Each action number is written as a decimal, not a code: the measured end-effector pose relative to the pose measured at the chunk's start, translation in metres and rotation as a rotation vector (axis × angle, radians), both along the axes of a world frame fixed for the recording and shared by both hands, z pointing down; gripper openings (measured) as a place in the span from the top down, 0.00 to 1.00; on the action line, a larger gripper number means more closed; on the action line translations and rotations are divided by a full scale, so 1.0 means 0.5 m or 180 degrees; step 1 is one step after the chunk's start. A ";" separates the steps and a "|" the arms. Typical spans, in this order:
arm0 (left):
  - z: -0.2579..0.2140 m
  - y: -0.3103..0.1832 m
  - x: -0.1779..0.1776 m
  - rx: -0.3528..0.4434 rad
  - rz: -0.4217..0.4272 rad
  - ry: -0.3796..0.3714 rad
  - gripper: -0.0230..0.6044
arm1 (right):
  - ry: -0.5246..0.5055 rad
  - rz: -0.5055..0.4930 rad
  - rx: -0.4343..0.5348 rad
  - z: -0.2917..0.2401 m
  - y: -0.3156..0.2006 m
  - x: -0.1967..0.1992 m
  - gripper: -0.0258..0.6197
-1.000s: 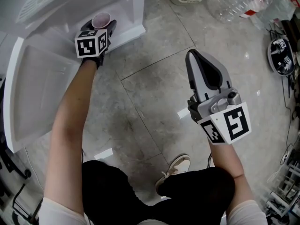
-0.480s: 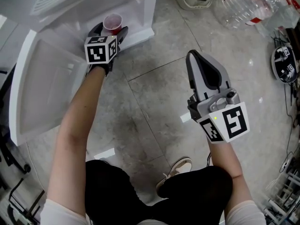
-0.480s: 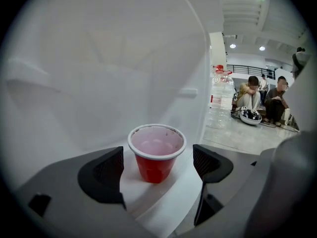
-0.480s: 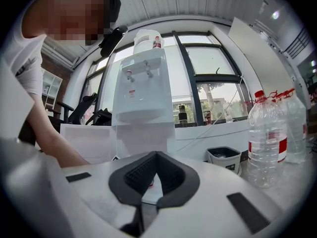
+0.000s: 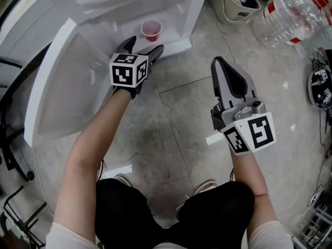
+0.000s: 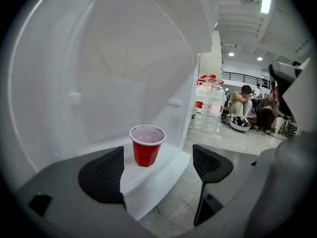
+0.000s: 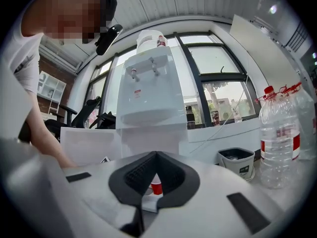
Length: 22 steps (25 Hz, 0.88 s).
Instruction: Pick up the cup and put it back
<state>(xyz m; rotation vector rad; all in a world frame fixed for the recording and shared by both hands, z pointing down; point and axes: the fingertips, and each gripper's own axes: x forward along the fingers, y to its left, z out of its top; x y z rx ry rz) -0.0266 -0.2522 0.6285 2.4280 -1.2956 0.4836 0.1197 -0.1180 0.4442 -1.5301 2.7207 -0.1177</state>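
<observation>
A small red cup [image 5: 151, 30] stands upright on the white bottom shelf [image 5: 174, 45] of the water dispenser's open cabinet. In the left gripper view the cup [image 6: 146, 145] sits just beyond the black pads [image 6: 101, 175], apart from them. My left gripper [image 5: 144, 45] is open; its jaws have just been opening, and nothing is between them. My right gripper [image 5: 219, 62] hangs over the floor to the right, shut and empty. In the right gripper view, a bit of the cup [image 7: 156, 187] shows below the closed gripper [image 7: 156, 155].
The cabinet's white door [image 5: 57, 82] swings open to the left. A waste bin [image 5: 238, 1] and large water bottles [image 5: 295, 14] stand at the right of the dispenser. Cables and a round device [image 5: 319, 87] lie far right. A chair base [image 5: 13, 154] is at left.
The left gripper's jaws spread off the cup and drew back from it, leaving the cup standing on the shelf. The right gripper stays shut.
</observation>
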 end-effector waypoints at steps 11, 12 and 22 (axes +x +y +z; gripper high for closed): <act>-0.051 0.036 -0.035 0.0186 -0.0040 -0.0063 0.63 | -0.0065 -0.0090 -0.0029 0.000 -0.020 -0.051 0.93; -0.047 0.038 -0.036 0.0175 -0.0040 -0.0060 0.71 | -0.0073 -0.0074 -0.0036 0.001 -0.022 -0.050 0.93; -0.026 0.049 -0.054 0.0090 -0.0135 0.0018 0.92 | 0.0148 -0.0183 -0.0164 0.006 -0.017 -0.041 0.93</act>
